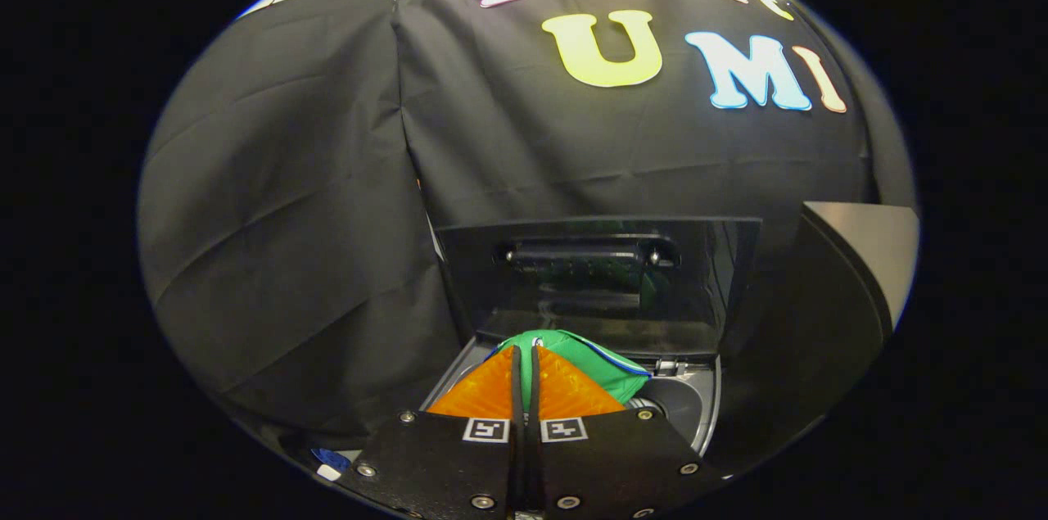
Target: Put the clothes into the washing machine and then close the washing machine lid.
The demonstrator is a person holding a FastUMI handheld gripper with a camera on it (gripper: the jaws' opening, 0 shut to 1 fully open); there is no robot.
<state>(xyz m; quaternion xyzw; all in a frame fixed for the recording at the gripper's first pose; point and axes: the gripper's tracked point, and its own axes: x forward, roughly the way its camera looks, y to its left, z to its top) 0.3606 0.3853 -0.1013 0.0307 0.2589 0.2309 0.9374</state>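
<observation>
While your gripper (524, 356), fingers pressed nearly together and pinching the green garment (585, 364), hangs over the washing machine's opening (684, 405) with the lid (598, 282) upright beyond, releasing early could drape cloth over the rim.

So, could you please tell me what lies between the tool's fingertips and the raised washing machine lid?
In the gripper view, the green garment lies there, pinched by the nearly closed tool over the washer opening, before the lid.
</observation>
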